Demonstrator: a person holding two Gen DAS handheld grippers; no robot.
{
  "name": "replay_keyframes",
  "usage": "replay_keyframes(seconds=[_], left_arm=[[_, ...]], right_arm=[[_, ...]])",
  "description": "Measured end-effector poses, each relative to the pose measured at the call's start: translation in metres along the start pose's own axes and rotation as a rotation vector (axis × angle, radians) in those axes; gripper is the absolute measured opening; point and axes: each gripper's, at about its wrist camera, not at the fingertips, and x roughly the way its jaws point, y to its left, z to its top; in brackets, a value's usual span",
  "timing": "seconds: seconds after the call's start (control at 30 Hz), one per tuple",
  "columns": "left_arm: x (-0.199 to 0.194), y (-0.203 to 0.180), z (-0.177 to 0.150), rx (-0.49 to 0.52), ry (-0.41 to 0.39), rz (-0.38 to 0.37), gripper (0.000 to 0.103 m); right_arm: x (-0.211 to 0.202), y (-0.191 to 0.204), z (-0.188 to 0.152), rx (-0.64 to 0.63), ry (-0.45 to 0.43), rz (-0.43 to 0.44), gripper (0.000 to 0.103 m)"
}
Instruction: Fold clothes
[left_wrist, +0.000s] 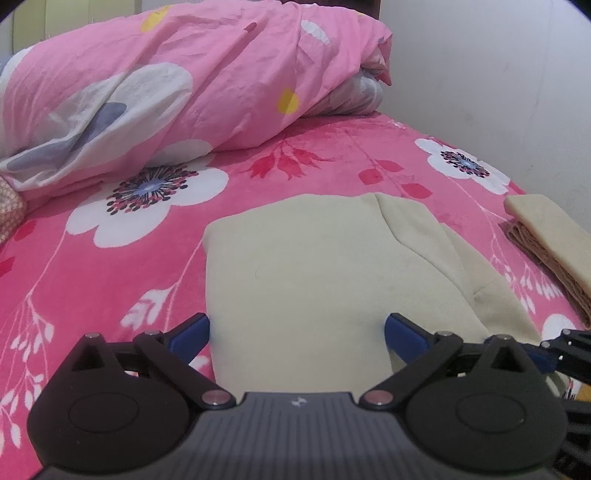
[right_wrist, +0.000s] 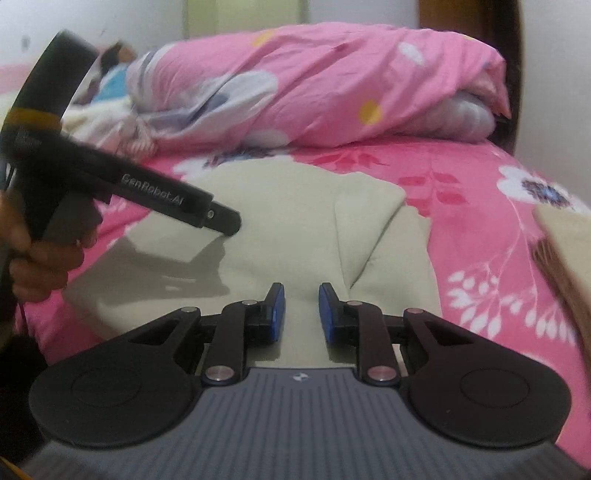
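A cream garment (left_wrist: 314, 266) lies partly folded on the pink flowered bedspread (left_wrist: 92, 280), in front of the rolled pink quilt (left_wrist: 192, 85). The left gripper (left_wrist: 297, 332) hovers over the garment's near edge, spread wide and empty. The right gripper (right_wrist: 301, 310) hangs over the garment too, parted, gripping nothing. Right of the garment sit 2 stacked folded cloths (left_wrist: 554, 240).

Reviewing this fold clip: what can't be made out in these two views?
- Near edge of the cream garment: hidden behind each gripper body, both views.
- Folded stack: cut off at the right edge in both; number of items unclear.
- Bedhead area past the pink duvet: blurred, right wrist view.
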Motion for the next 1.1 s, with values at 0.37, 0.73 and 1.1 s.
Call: replay_keyframes(seconds=[0.37,0.73,1.1], left_arm=[[-0.014,-0.015,-0.003,0.101,-0.017,0.05,0.1],[-0.007,-0.03,0.022,0.217,0.097,0.067,0.099],[-0.031,0.005,0.001,0.08,0.042,-0.101,0.099]], right_arm=[[-0.001,0.001,-0.005,0.023,-0.025,-0.01,0.019],[0.002,0.001,0.003,0.03,0.022,-0.006,0.019],[0.003,0.01,0.006,0.033,0.039,-0.057,0.019]])
